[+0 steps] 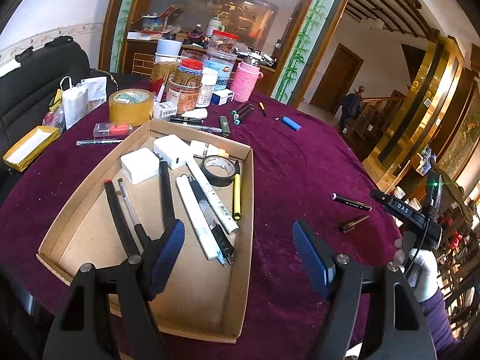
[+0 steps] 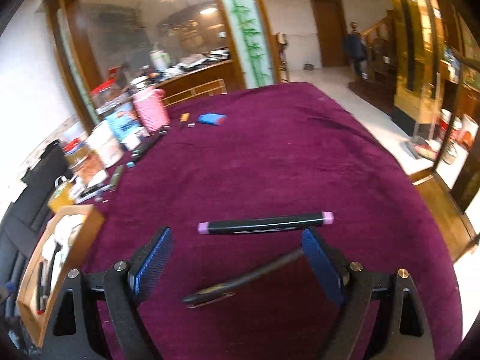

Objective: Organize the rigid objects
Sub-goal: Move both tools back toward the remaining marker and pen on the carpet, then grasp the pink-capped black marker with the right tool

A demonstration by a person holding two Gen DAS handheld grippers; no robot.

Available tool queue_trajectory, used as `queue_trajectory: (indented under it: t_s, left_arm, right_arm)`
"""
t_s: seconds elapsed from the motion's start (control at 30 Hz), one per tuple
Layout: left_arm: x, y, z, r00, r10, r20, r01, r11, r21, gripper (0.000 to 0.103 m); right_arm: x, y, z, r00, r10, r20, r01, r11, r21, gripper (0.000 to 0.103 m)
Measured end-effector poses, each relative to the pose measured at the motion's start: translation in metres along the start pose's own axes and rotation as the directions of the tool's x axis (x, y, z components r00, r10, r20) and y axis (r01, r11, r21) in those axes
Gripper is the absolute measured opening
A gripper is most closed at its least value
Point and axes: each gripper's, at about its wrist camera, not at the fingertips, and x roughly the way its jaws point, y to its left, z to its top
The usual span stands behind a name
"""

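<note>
A shallow cardboard box [image 1: 249, 198] on the purple tablecloth holds several pens, white markers, two white chargers [image 1: 139, 165] and a roll of black tape [image 1: 218, 170]. My left gripper [image 1: 238, 246] is open and empty above the box's right wall. My right gripper [image 2: 237, 255] is open and empty over a dark brown pen [image 2: 240, 282] lying between its fingers. A black marker with pink ends [image 2: 265, 226] lies just beyond the fingertips. Both also show in the left wrist view, the marker [image 1: 351, 202] and the pen [image 1: 354, 223]. The box shows at the left of the right wrist view [image 2: 30, 270].
Jars, a pink knitted bottle [image 1: 246, 81], a tape roll [image 1: 131, 106] and small boxes crowd the table's far side. Loose markers [image 1: 243, 112], a blue lighter [image 1: 291, 123] and pens lie behind the box. A yellow box [image 1: 30, 148] sits at the left edge.
</note>
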Motion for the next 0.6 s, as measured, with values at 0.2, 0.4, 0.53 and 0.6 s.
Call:
queue_trajectory:
  t_s: [0.2, 0.4, 0.53, 0.6]
  left_arm:
    - [0.001, 0.003, -0.001, 1.000, 0.000, -0.007, 0.000, 1.000, -0.005, 0.074]
    - [0.000, 0.007, -0.002, 1.000, -0.001, -0.007, 0.000, 1.000, -0.021, 0.074]
    - [-0.005, 0.009, -0.002, 1.000, -0.016, 0.002, 0.017, 0.999, -0.029, 0.074]
    - [-0.003, 0.009, -0.002, 1.000, -0.022, 0.003, 0.022, 0.999, -0.024, 0.074]
  right_arm:
    - [0.022, -0.039, 0.006, 0.998, -0.006, -0.059, 0.015, 0.990, 0.140, 0.090]
    - [0.052, -0.045, 0.029, 0.989, -0.070, -0.132, 0.084, 0.991, 0.107, 0.086]
    - [0.063, -0.046, 0.031, 0.980, -0.015, -0.201, 0.036, 0.994, 0.101, 0.036]
    - [0.062, -0.048, 0.028, 0.974, 0.012, -0.225, 0.015, 0.993, 0.119, 0.034]
